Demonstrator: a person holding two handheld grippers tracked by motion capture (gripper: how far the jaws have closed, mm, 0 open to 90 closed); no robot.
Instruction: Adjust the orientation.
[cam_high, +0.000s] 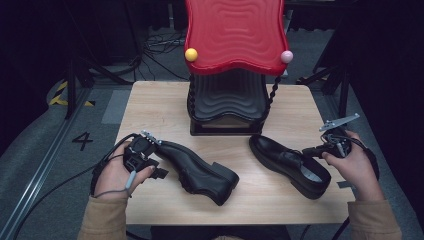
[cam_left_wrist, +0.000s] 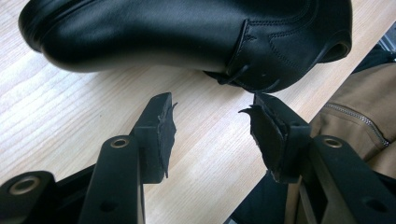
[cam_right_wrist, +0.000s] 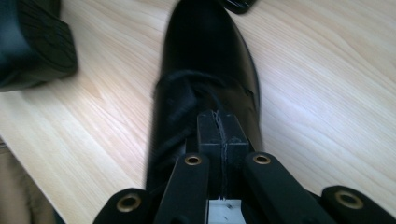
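Left gripper (cam_left_wrist: 212, 128): jaws apart, nothing between them, just short of the left shoe (cam_high: 197, 170) lying on its side on the table (cam_high: 165, 107). Right gripper (cam_right_wrist: 223, 135): jaws pressed together over the laces of the right shoe (cam_high: 290, 165), upright, front of the shoe rack (cam_high: 227, 105).

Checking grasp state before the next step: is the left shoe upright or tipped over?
Tipped. The left shoe lies on its side on the table, heel block and sole edge facing out, beside the left gripper, whose jaws stand apart on nothing.
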